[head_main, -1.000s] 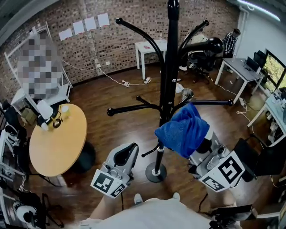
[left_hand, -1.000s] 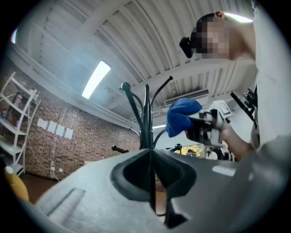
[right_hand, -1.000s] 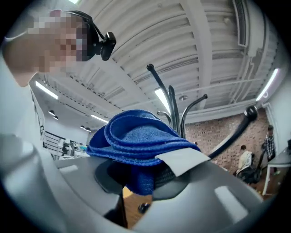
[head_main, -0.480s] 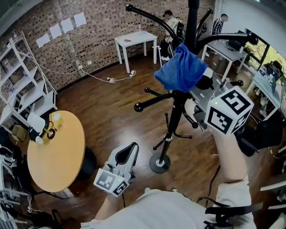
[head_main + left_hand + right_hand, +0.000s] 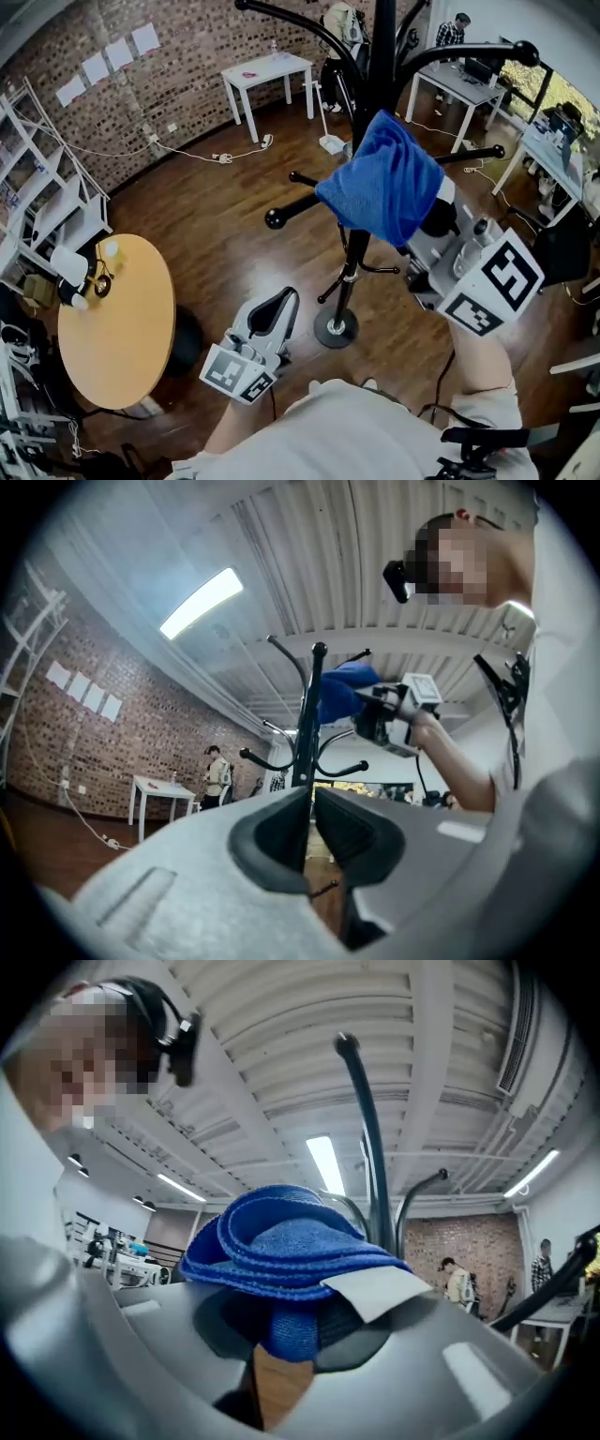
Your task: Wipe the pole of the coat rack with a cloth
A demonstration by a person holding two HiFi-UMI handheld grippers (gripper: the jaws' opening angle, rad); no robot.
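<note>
Clamps blue cloth [image 5: 384, 187] in right gripper [image 5: 286, 1333] jaws before coat rack pole [image 5: 381, 56], amid jutting hook arms [image 5: 298, 208]. Hangs left gripper [image 5: 273, 316] low near round table [image 5: 112, 328], jaws nearly together, empty.

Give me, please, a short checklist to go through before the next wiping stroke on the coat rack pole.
1. Cloth gripped by the right tongs: ok, they are clamped on a fold of it.
2. Cloth pressed on the pole: cannot tell; it overlaps the pole in the head view, but the contact itself is hidden.
3. Left tongs out of the way: ok, shut on nothing, low and apart from the rack.
4. Stroke path free: not ok, hooks branch from the pole right beside the cloth.
5. Base flat on the floor: ok.
</note>
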